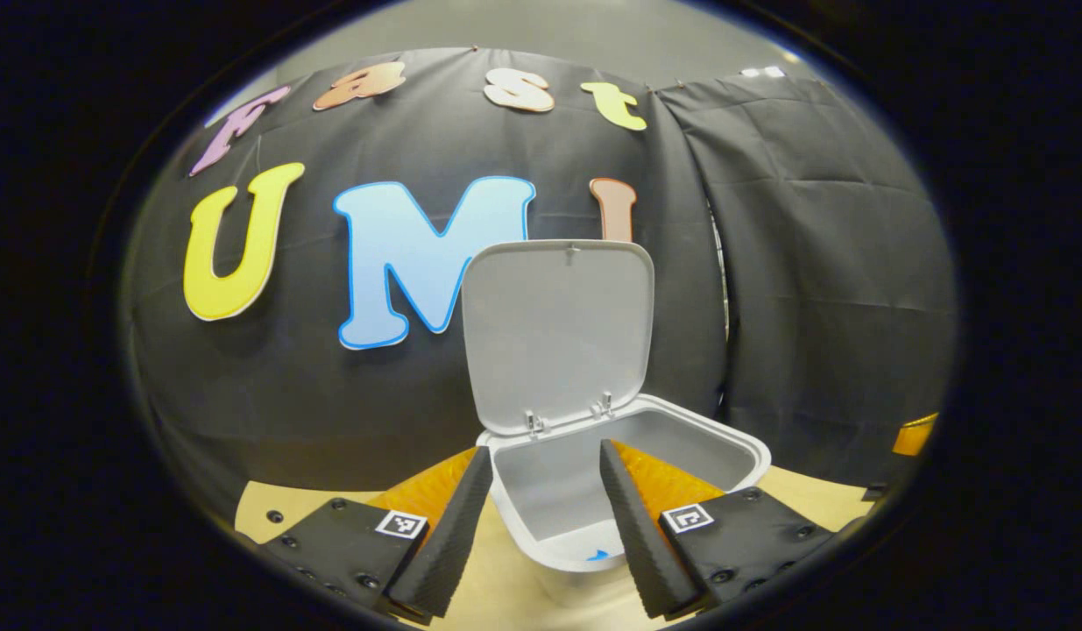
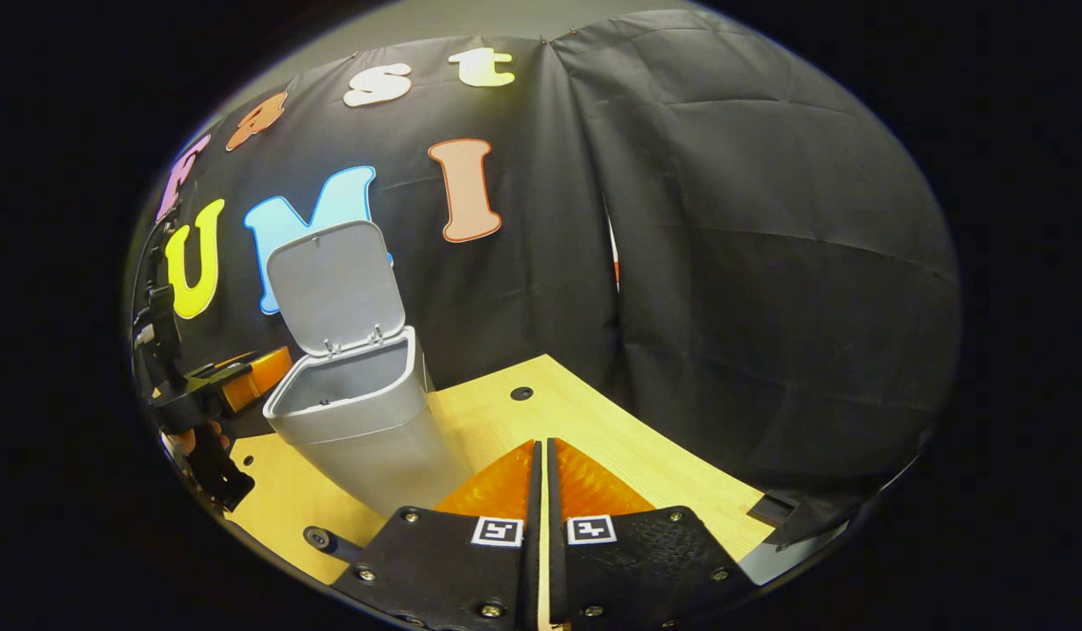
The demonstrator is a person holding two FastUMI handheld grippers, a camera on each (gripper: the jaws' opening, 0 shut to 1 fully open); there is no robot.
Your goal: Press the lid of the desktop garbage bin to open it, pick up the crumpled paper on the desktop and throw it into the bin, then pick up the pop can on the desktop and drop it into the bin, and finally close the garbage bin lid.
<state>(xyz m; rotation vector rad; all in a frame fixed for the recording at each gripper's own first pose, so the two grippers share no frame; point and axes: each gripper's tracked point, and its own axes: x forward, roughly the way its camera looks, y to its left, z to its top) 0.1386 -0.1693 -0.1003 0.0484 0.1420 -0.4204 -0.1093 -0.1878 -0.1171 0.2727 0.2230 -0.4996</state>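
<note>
- In the left gripper view the left gripper [image 1: 546, 478] hangs with its fingers spread wide and nothing between them.
- The garbage bin [image 1: 541, 513] sits just ahead of and below those fingers, its open mouth framed in the gap between them; whether either finger touches the rim cannot be told.
- The bin's lid [image 1: 558, 333] stands upright on its hinges at the far edge of the mouth, straight ahead of the left gripper and above its fingertips.
- A small blue patch [image 1: 600, 555] shows low inside the bin, close to the right finger; what it is cannot be told.
- In the right gripper view the right gripper [image 2: 541, 447] has its fingers pressed together, holding nothing, above the wooden desktop [image 2: 628, 456].
- From the right gripper, the bin stands ahead and to the left, apart from its fingertips, lid raised.
- Farther left, beyond the bin, the other gripper and the hand [image 2: 194, 436] holding it show at the edge.
</note>
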